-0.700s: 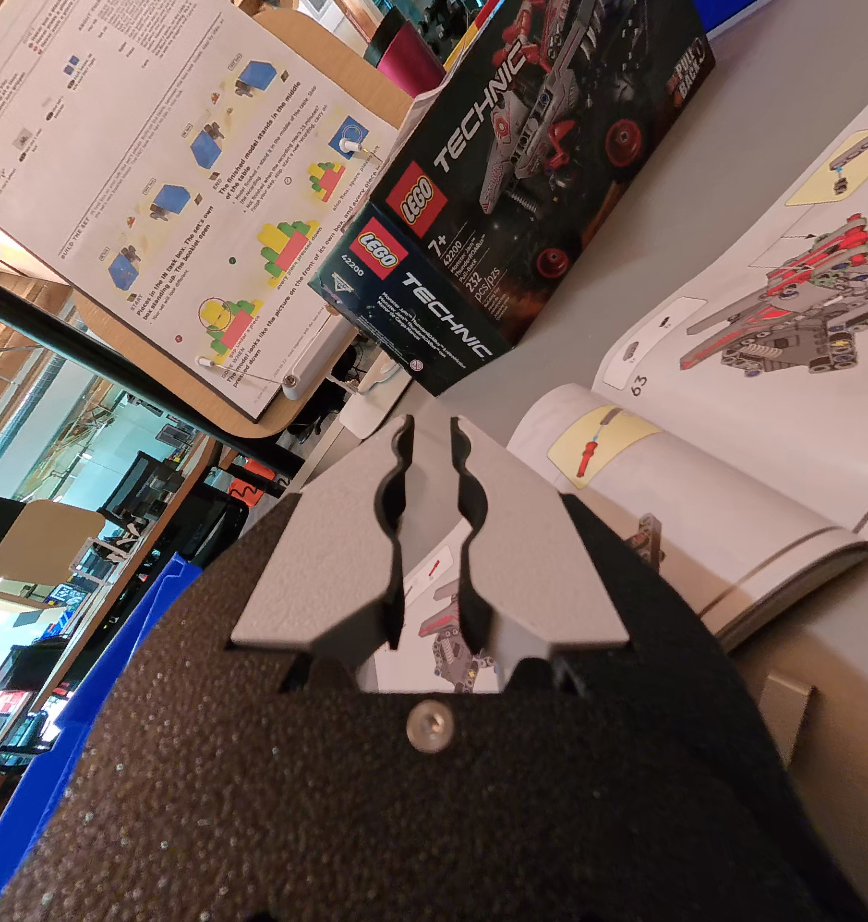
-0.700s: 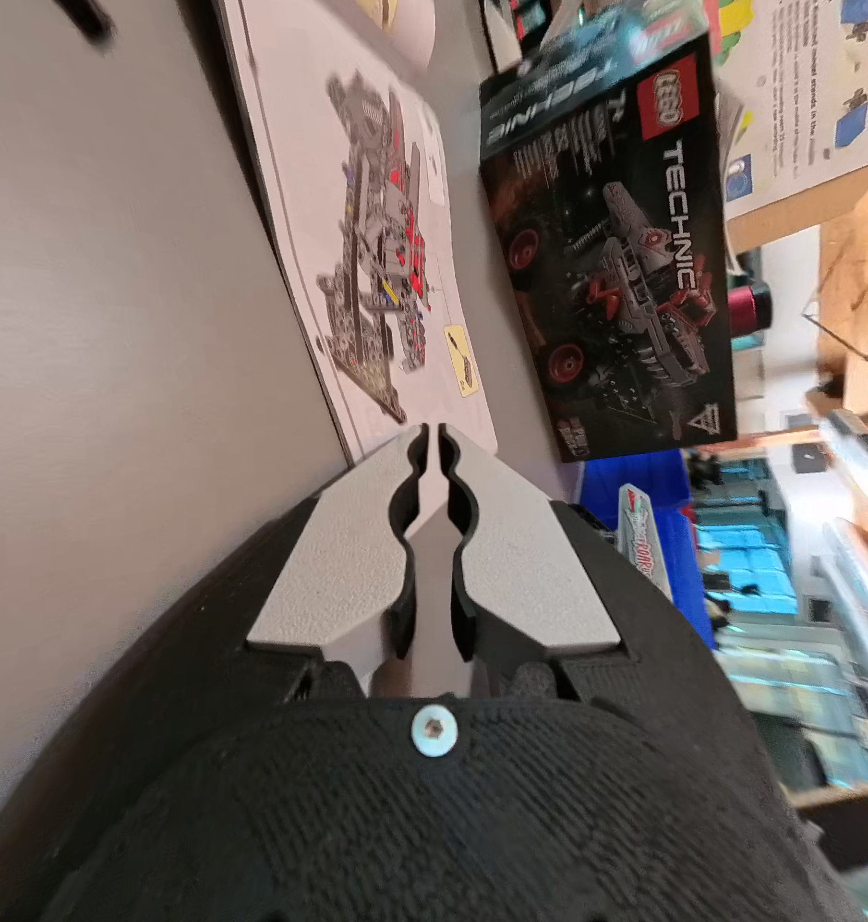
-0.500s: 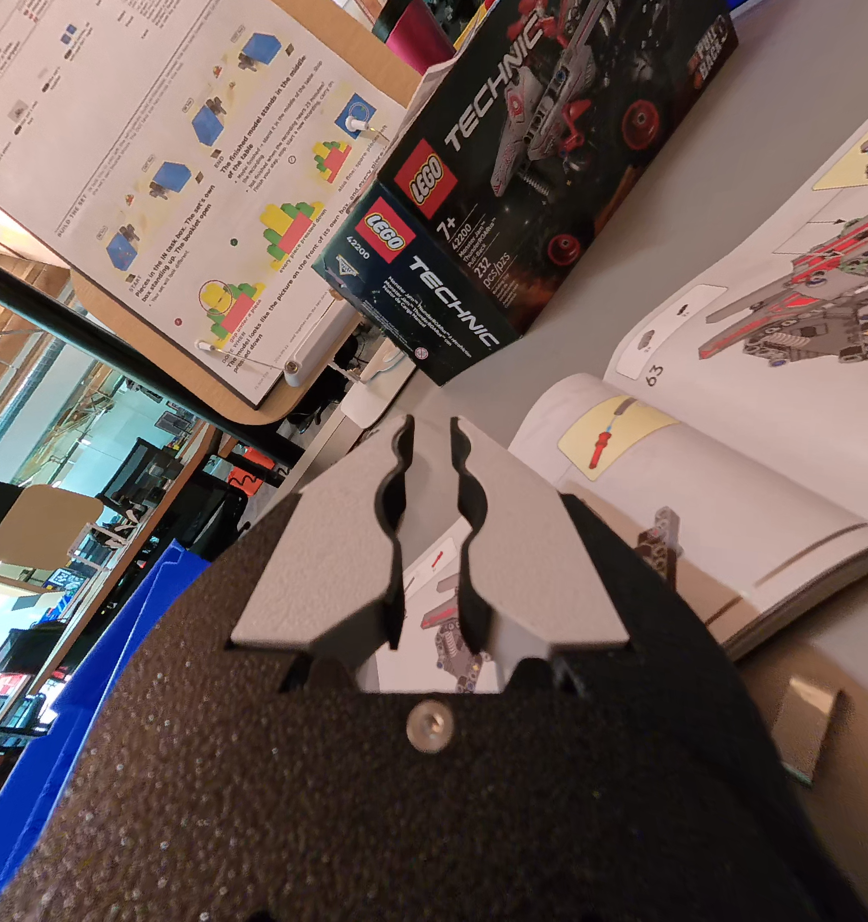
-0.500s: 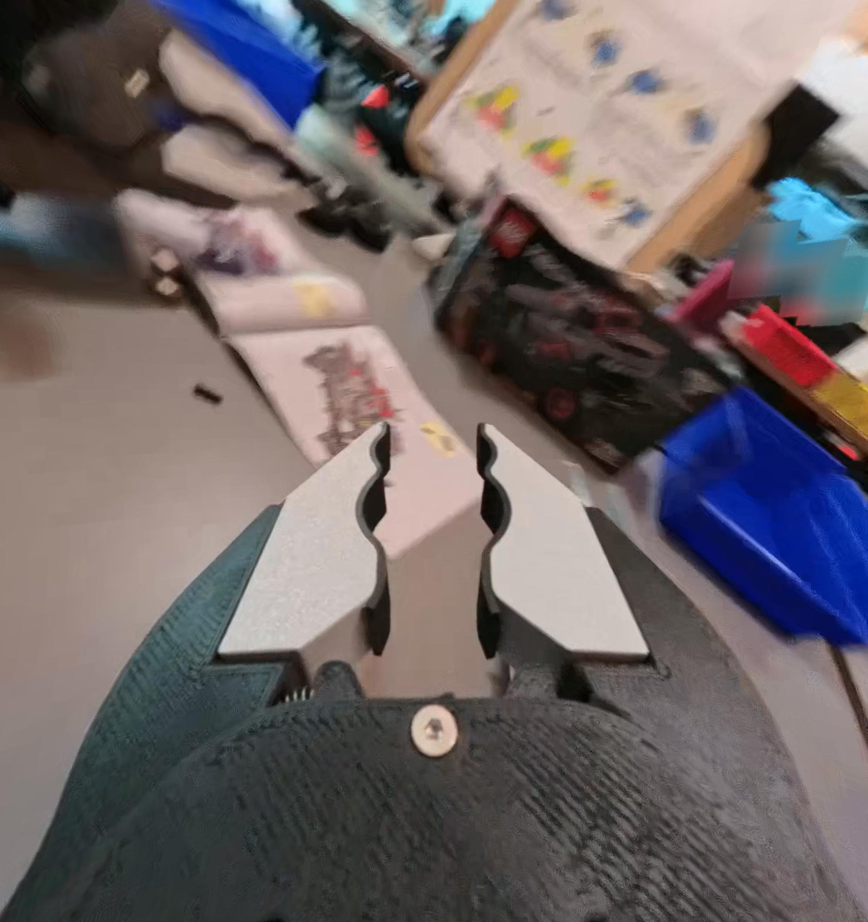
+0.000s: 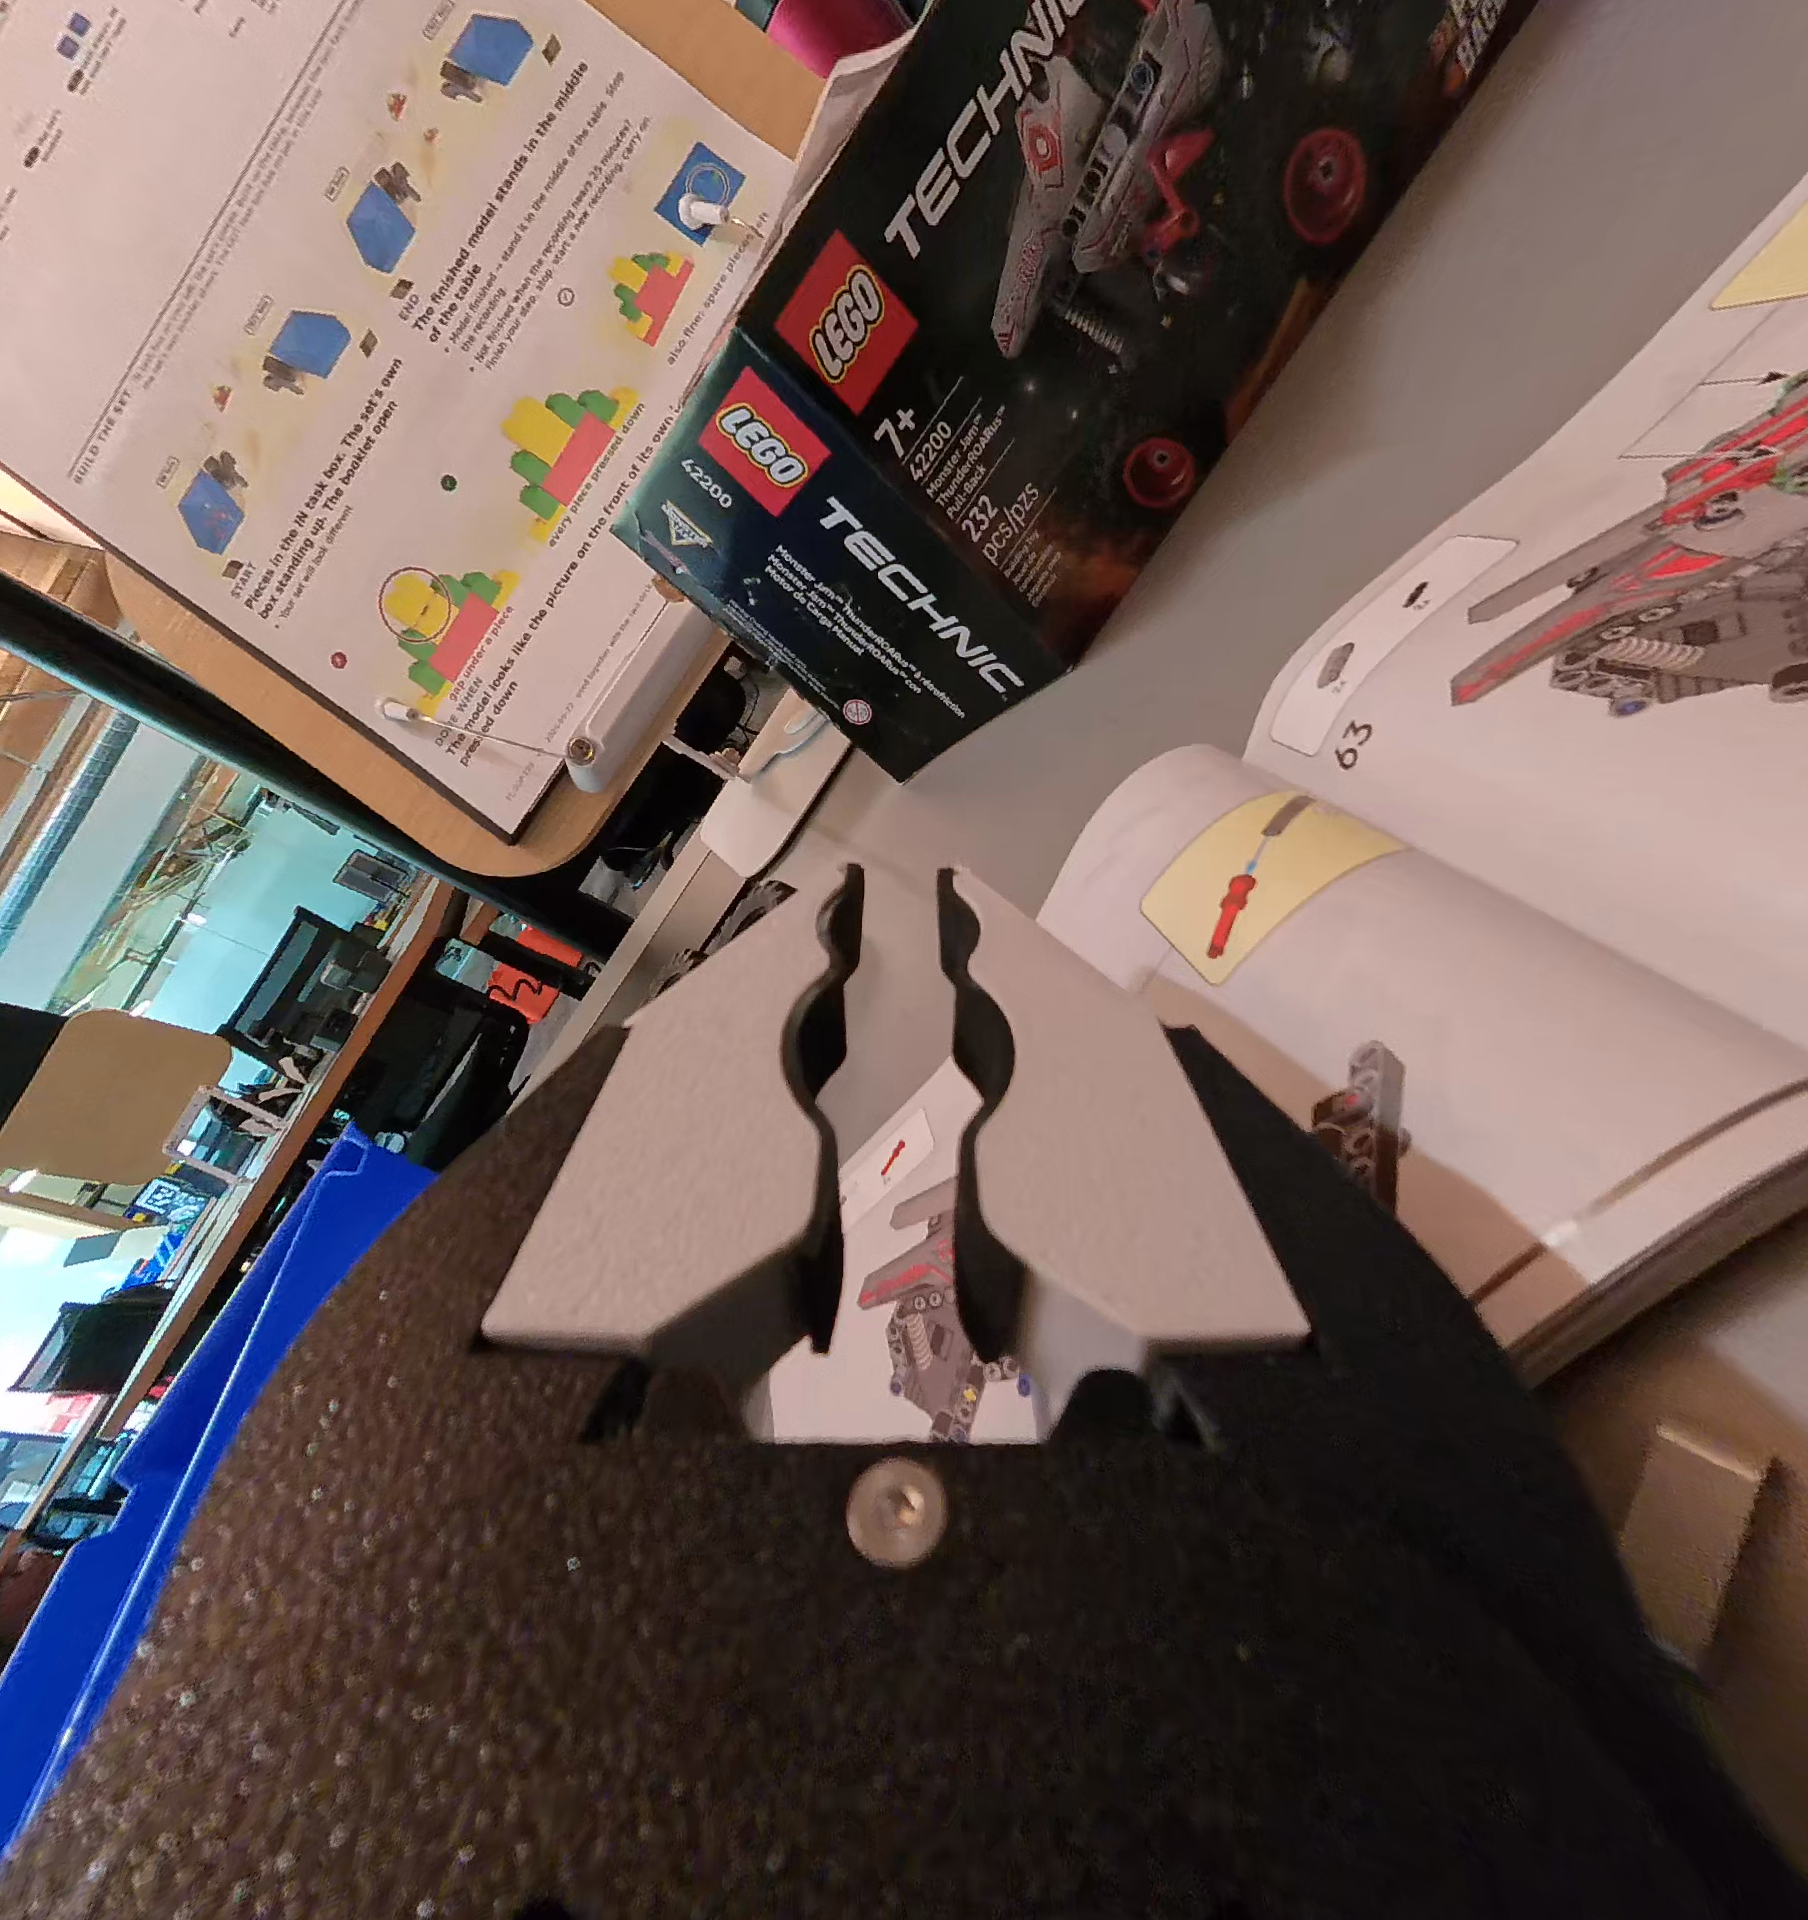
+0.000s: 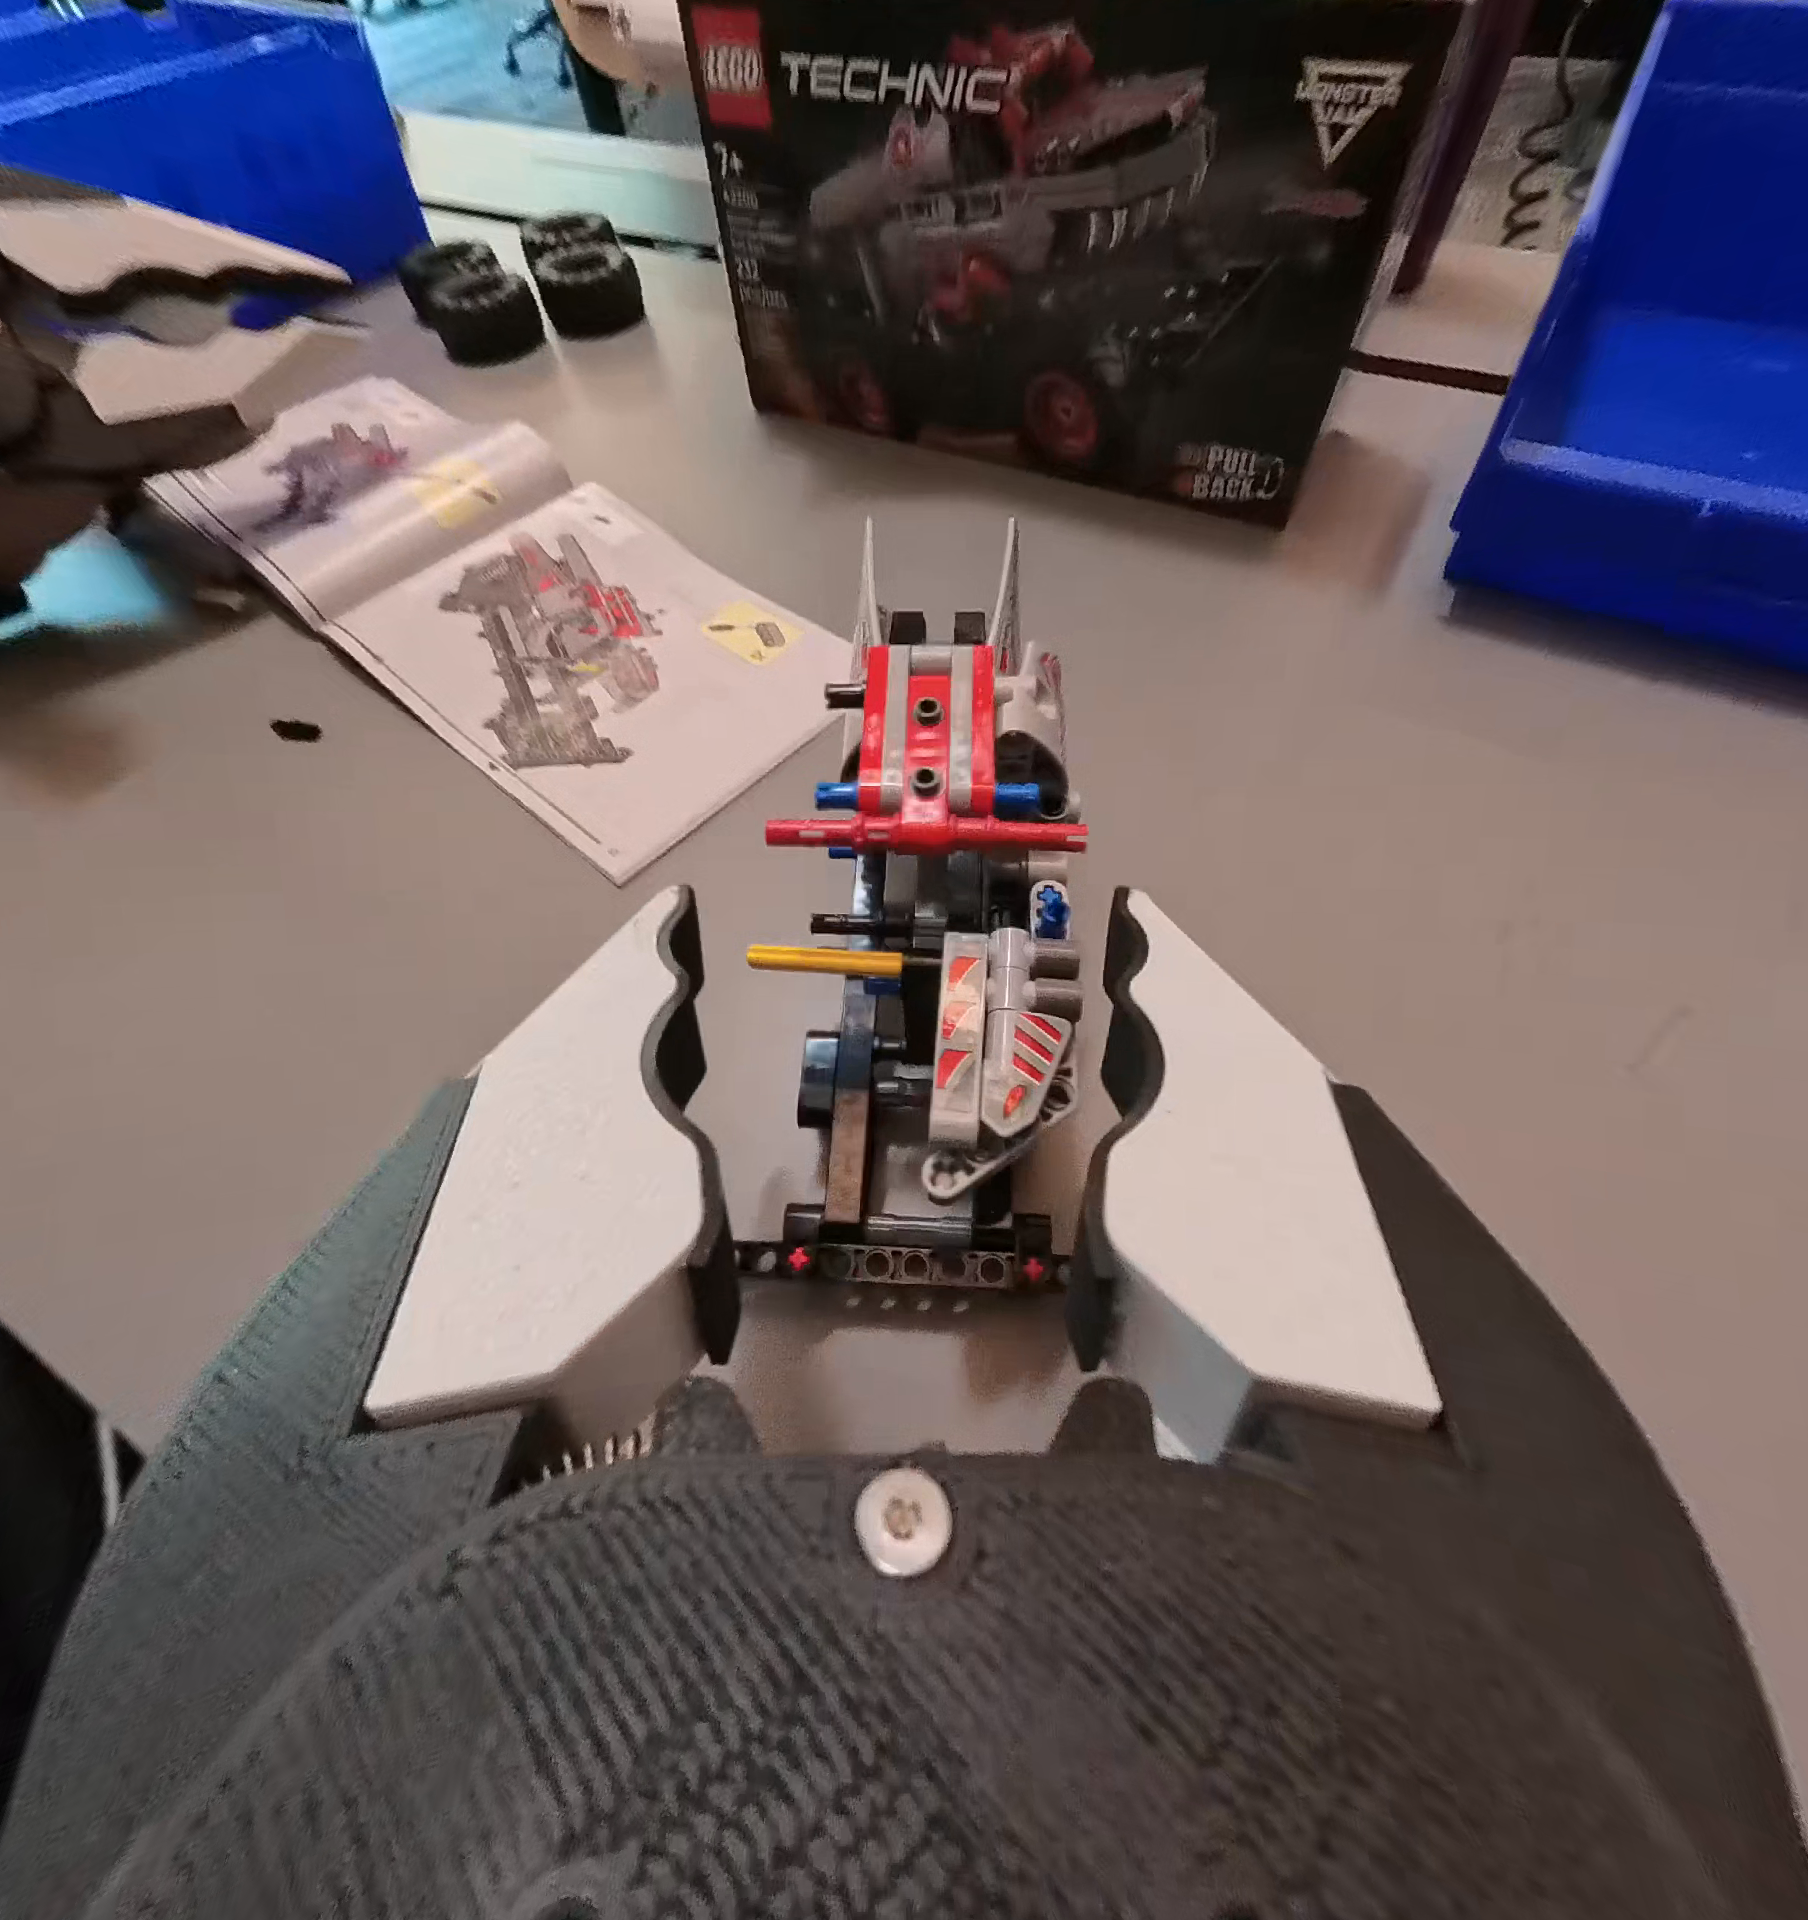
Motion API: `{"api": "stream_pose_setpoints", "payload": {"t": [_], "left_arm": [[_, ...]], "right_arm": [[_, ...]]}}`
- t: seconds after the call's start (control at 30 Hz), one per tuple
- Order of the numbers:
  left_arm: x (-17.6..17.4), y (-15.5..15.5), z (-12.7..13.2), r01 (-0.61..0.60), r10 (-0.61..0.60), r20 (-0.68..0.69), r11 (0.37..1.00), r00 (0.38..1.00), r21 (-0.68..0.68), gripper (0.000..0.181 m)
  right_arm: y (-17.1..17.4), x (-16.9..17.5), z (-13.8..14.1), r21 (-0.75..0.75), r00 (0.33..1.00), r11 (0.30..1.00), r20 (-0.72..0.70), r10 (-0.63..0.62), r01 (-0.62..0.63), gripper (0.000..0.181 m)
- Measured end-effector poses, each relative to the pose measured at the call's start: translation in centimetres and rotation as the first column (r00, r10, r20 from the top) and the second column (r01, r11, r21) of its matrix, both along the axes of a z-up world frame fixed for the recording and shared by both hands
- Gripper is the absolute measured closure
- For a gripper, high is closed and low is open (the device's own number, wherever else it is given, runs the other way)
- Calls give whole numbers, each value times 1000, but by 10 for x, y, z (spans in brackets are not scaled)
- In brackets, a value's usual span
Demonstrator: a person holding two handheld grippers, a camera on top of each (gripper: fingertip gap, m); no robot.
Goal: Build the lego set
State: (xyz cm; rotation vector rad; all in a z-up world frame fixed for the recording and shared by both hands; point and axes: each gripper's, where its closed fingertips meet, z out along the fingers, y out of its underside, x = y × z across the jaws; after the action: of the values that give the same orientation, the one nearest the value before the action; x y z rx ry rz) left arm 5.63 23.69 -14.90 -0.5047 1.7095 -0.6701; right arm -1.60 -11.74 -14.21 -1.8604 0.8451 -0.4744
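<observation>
**R jaws wide round half-built truck; L jaws narrow, empty**

Writing/brands: lego box (image 6: 1035,260) standing upright at top centre of right wrist view, dark w/ red logo patch, white lettering and truck picture; wording not copied. Same box (image 5: 983,364) tilted at top of left wrist view, next to a printed instruction sheet (image 5: 308,312) w/ coloured brick drawings, upper left. Open booklet (image 6: 526,623) flat on tabletop (image 6: 1399,935), left of centre, showing build diagrams and yellow call-outs.

Task's thing: part-built model (image 6: 931,935), grey/red w/ blue pins and a yellow axle, mid-frame on tabletop, sitting between the two sides of right gripper (image 6: 900,904). Jaws spread wide, not touching model. Left gripper (image 5: 900,883) over booklet (image 5: 1502,935): jaws narrow, small gap, nothing held.

Vs 0.5 s ago: right view was blurred and aimed at booklet and box, jaws only partly apart; now sharp, model framed, jaws much wider. Left view barely changed.

Surface/room: plain grey tabletop; two black tyres (image 6: 526,281) upper left; small black piece (image 6: 295,730) left of booklet; blue bin (image 6: 1689,416) at right edge. Workshop clutter beyond, blurred.
</observation>
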Motion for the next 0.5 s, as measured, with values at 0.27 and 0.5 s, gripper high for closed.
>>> {"api": "stream_pose_setpoints", "payload": {"t": [0.27, 0.5], "left_arm": [[2, -14, -6, 39, -41, 17, 995, 999, 94, 170], [0, -21, -10, 61, -62, 8, 991, 998, 115, 170]], "right_arm": [[-14, 8, 9, -99, 993, 994, 114, -26, 37, 115], [-7, 10, 5, -86, 994, 996, 106, 13, -3, 109]]}}
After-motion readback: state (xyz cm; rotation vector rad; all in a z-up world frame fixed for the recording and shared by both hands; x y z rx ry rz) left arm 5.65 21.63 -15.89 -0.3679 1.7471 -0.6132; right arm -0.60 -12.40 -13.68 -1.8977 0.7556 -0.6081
